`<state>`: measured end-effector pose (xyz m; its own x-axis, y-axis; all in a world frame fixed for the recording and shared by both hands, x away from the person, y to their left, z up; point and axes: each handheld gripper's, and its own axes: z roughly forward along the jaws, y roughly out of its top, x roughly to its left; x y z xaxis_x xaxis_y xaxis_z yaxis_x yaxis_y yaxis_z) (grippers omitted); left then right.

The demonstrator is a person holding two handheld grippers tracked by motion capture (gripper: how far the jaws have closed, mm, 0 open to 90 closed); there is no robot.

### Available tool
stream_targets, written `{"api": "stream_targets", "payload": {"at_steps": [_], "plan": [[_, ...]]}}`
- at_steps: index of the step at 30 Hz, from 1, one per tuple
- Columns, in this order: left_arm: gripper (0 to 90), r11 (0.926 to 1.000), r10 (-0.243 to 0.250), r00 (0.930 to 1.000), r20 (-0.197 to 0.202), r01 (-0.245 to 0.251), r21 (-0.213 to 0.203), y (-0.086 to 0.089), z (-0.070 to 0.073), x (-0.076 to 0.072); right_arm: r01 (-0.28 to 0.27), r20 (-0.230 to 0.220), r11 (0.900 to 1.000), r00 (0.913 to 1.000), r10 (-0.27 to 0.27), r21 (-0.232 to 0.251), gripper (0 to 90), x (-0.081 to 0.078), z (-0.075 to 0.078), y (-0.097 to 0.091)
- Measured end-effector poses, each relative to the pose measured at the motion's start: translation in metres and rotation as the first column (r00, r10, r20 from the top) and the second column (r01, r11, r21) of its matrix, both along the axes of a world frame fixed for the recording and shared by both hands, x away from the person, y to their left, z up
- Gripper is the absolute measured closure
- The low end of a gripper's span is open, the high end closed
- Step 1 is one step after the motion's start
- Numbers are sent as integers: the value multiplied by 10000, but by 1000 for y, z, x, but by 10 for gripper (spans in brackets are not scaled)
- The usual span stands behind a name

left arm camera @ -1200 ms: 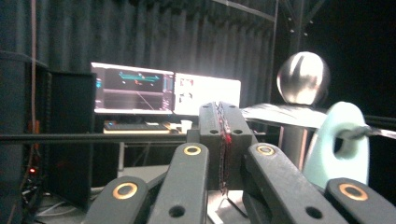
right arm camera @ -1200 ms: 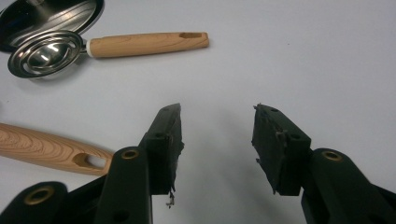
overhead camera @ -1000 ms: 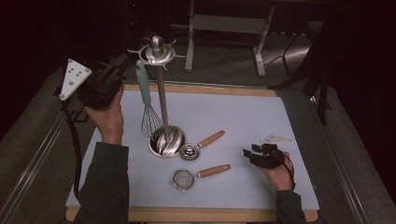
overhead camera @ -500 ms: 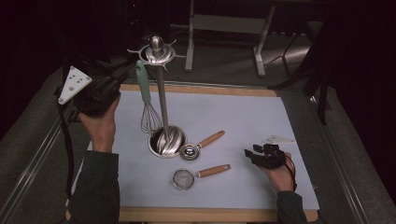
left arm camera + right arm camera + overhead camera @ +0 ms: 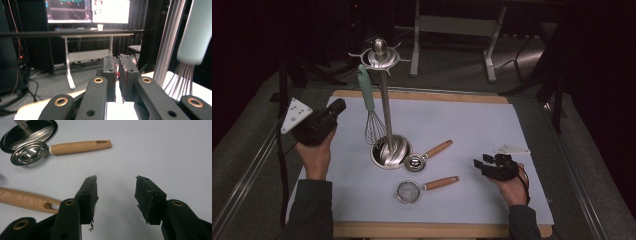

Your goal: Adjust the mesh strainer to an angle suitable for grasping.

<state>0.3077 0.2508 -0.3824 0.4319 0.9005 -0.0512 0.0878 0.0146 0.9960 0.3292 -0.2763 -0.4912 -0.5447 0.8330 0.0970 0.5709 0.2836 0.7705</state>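
Nearest the person, the right tool (image 5: 484, 164) rests low on the pale mat (image 5: 472, 125) that covers the counter, its jaws standing wide with nothing between them. In the right gripper view the same jaws frame bare mat, with two wooden handles off to their left.

A little farther in lies the small strainer (image 5: 408, 190) with its wooden handle pointing toward the right tool. Just beyond it is the egg separator (image 5: 416, 161), its bowl touching the round base (image 5: 391, 151) of the steel stand (image 5: 384, 107).

To the left, the left tool (image 5: 337, 106) is held beside the mat's edge. Its jaws have just been opening, yet in the left gripper view (image 5: 119, 75) only a narrow slit shows between the pads, and nothing is in it.

Farther still, the whisk (image 5: 369, 107) hangs from the stand's crown of hooks by its green handle, wires down, close against the pole. The left gripper view shows that handle and its wires near, off to one side of the jaws.

The risks seem these. The whisk hangs freely, so a careless brush from the left tool could set it swinging or lift it off its hook. The stand is tall on a small base, so a sideways knock near its top might tip it onto the utensils below. The polished wooden handles lie flat on the mat, so a shallow grip could let one slip or roll aside.
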Motion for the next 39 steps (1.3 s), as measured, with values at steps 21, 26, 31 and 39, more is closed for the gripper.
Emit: {"api": "stream_targets", "payload": {"at_steps": [21,26,31,39], "plan": [[814,9977,264,9608,-2759,-80,676,-4,-108,2,-536,-176,9976,9984,545,444,525,-6,-1,10],[797,9944,361,9461,-3218,-19,1061,-5,-126,1,-823,-434,9947,9954,851,617,559,-13,-4,17],[773,9952,406,9328,-3580,-58,977,-2,-140,-3,-1189,-576,9921,9910,1211,405,783,-24,-9,29],[772,9940,779,9259,-3696,-438,998,2,-155,-6,-2157,-1344,9762,9683,2108,-235,895,-39,-25,49]]}}
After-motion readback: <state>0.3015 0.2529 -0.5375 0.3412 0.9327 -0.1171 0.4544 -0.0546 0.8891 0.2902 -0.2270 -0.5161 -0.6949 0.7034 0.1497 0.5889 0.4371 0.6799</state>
